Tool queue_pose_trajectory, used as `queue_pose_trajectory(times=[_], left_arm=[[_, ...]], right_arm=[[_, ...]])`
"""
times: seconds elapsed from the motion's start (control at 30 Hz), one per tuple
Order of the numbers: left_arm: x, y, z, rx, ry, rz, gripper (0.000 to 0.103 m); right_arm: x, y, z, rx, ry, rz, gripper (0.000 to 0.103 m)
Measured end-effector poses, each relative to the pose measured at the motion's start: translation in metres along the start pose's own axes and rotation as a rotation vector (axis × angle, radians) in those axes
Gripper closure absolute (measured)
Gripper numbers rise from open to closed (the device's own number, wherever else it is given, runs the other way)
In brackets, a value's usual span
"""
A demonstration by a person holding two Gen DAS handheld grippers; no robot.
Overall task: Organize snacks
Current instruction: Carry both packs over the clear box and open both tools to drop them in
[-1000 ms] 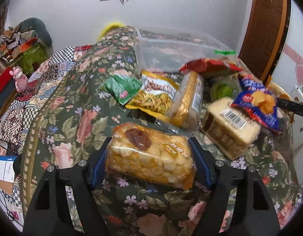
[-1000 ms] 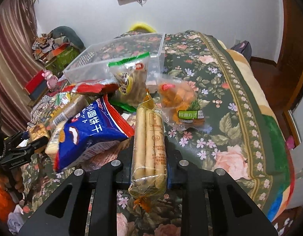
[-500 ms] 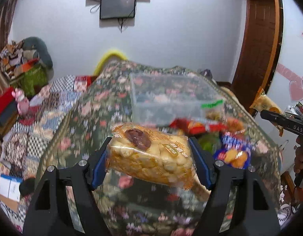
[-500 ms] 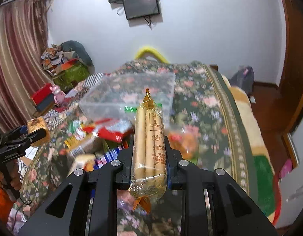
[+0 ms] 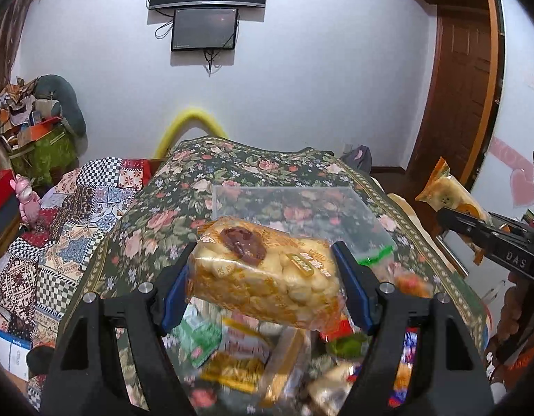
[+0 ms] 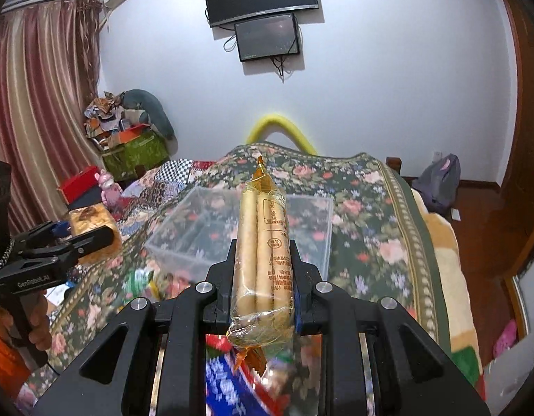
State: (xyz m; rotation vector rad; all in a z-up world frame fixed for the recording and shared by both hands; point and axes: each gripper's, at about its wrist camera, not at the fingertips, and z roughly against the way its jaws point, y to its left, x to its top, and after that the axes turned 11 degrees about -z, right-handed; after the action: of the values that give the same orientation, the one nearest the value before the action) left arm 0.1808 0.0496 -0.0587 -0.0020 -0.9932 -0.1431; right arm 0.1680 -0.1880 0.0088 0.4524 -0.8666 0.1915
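Observation:
My left gripper [image 5: 265,284] is shut on a yellow bag of puffed biscuits [image 5: 263,280] and holds it in the air above the snack pile. It also shows at the left of the right wrist view [image 6: 90,230]. My right gripper [image 6: 263,284] is shut on a clear pack of long biscuit sticks [image 6: 263,242], also lifted. That pack shows at the right of the left wrist view [image 5: 447,196]. An empty clear plastic bin [image 5: 294,204] stands on the flowered bed beyond both grippers, also in the right wrist view [image 6: 312,222].
Several loose snack packs [image 5: 239,353] lie blurred on the floral bedspread [image 5: 183,187] below the grippers, among them a blue bag [image 6: 232,388]. A patchwork quilt [image 5: 59,215] and clutter lie to the left. A wooden door [image 5: 464,79] stands at the right.
Both grippers have risen with their packs from just above the bedspread and moved toward the clear bin. The snack pile has dropped to the bottom of both views.

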Motion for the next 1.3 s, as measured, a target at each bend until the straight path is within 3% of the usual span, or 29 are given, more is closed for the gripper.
queue_pose_trajectory(times=[0.33,0.77,1.07,1.3], left_arm=[[0.023,0.011,-0.059,-0.009,0.063,0.037,0.028],[0.017,0.005,-0.145,-0.028,0.236,0.006,0.028],[0.012,0.004,-0.162,-0.047,0.28,-0.002,0.028],[0.023,0.008,-0.133,-0.056,0.222,-0.021,0.028]], right_arm=[[0.017,-0.004,-0.049,-0.03,0.038,-0.01,0.082],[0.013,-0.01,-0.115,-0.071,0.195,0.018,0.082],[0.007,-0.01,-0.129,-0.07,0.259,0.035,0.081],[0.015,-0.01,-0.112,-0.059,0.221,0.014,0.063]])
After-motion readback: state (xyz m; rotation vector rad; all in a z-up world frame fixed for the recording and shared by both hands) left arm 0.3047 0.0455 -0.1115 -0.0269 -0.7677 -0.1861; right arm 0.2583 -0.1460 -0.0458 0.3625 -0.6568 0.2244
